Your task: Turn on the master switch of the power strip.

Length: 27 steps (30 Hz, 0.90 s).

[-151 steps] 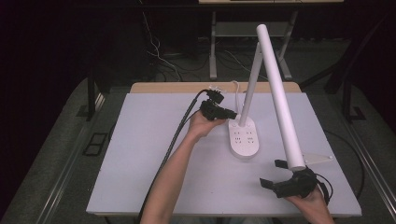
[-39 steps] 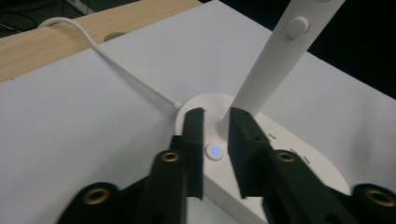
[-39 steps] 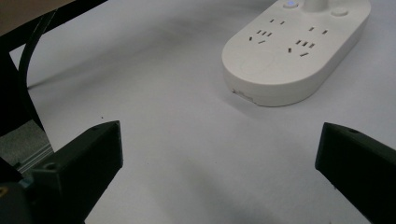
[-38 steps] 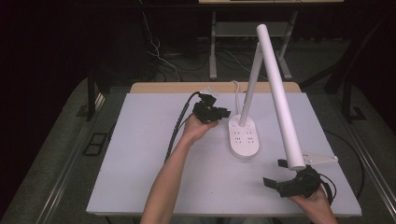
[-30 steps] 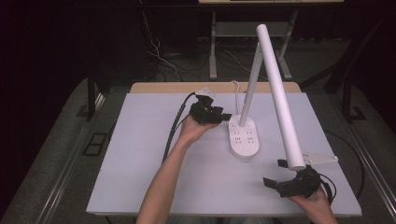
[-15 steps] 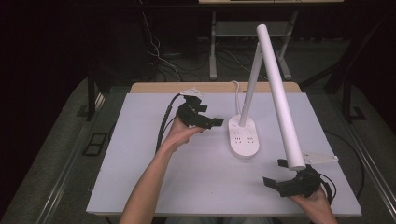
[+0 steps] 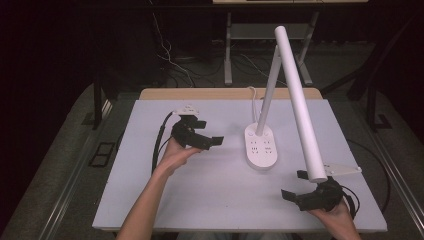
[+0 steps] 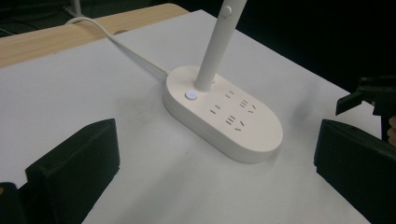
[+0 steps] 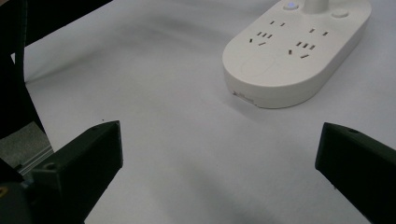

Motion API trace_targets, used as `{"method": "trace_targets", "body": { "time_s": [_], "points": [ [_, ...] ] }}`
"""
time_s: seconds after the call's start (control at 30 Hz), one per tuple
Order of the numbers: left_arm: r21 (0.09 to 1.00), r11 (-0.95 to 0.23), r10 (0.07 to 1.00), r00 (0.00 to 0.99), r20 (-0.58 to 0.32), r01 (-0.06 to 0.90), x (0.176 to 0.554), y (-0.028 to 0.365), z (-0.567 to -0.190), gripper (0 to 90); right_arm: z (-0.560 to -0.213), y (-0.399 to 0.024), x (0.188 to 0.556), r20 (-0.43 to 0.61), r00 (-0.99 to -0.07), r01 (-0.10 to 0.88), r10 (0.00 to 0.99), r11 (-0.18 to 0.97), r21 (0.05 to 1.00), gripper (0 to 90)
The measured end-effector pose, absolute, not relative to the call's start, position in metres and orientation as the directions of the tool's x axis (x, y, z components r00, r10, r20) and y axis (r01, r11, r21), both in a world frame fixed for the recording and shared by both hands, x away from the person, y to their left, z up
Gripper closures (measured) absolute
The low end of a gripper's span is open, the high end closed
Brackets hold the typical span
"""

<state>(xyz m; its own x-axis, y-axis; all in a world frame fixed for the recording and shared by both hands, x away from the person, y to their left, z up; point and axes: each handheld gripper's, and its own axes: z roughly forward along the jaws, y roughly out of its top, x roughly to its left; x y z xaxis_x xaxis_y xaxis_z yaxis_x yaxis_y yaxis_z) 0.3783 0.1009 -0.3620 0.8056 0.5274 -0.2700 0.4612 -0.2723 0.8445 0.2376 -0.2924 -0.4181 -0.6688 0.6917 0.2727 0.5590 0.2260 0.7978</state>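
While both my grippers stood with jaws wide apart, the left gripper (image 7: 206, 141) faced the lamp base (image 7: 260, 145), the right gripper (image 7: 296, 187) sat near the table (image 7: 150, 200) edge.

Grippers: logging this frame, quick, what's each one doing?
Left gripper: open, holding nothing, facing the lamp base.
Right gripper: open, holding nothing.

— What stands on the white table (image 7: 150, 200)?
— A white desk lamp with an oval socket base (image 7: 260, 145), near the far edge, right of centre; its cord (image 7: 252, 98) runs over that edge.
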Motion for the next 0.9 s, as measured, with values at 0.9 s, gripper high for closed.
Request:
{"method": "trace_targets", "body": {
  "time_s": [0.9],
  "points": [
    [0.870, -0.207, 0.586, 0.769, -0.256, 0.447, 0.301, 0.155, -0.391, 0.0, -0.418, -0.290, 0.236, 0.267, -0.675, 0.553, 0.688, 0.231, 0.801, 0.2]
  ]
}}
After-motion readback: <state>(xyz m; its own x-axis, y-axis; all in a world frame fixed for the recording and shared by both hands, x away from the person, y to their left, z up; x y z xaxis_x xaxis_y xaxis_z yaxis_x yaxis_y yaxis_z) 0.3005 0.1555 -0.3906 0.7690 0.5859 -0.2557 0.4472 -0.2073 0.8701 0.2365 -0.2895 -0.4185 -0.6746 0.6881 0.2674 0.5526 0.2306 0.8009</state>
